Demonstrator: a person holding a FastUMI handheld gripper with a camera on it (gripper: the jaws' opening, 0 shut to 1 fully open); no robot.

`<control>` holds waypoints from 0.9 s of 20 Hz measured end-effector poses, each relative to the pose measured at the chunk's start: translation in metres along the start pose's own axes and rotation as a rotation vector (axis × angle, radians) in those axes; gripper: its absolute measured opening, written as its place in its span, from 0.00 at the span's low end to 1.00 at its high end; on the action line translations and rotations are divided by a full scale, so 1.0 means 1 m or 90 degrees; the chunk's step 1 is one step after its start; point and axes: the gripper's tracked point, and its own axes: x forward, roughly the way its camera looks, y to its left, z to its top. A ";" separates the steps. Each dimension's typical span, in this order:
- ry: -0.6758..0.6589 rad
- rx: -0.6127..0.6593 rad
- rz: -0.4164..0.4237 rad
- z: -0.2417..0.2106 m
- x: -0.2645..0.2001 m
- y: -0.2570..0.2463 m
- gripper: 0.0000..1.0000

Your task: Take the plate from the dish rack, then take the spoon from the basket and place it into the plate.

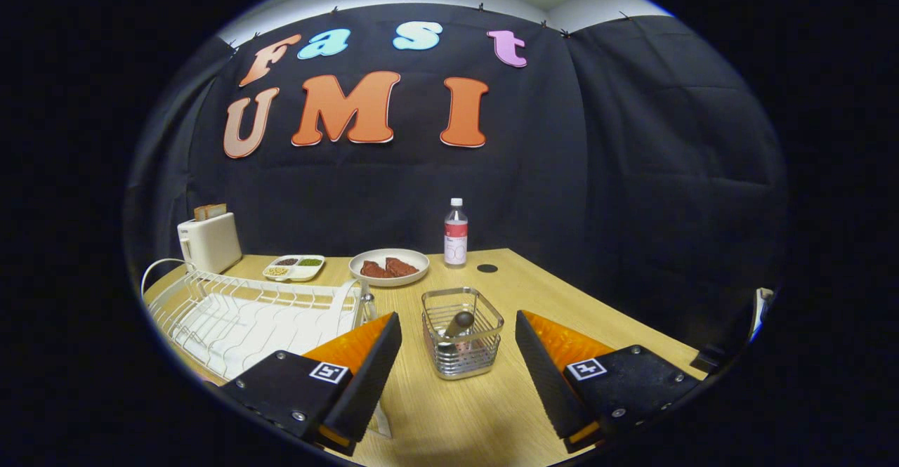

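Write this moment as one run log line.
gripper: open, holds nothing | basket: between fingers, ahead | spoon: in basket | dish rack: beside basket

We see the gripper (pixel 458 354) with its fingers spread wide and nothing between the pads. The basket (pixel 463 333), a wire square on the table (pixel 534 291), stands just ahead of the fingers, in line with the gap. A dark handle, likely the spoon (pixel 458 324), leans inside the basket. Left of the basket lies the white rack (pixel 239 316), partly behind the left finger. Beyond the basket sits a plate (pixel 389 267) holding reddish-brown pieces. Right of that plate, behind the basket, stands a bottle (pixel 456 232). Left of the plate is a divided tray (pixel 294 267), and further left a toaster (pixel 208 242).
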 end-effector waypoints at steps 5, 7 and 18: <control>0.013 -0.004 0.009 -0.009 0.029 0.008 0.76; 0.021 -0.010 -0.001 -0.013 0.037 0.006 0.57; -0.007 -0.034 0.021 0.004 0.031 0.017 0.05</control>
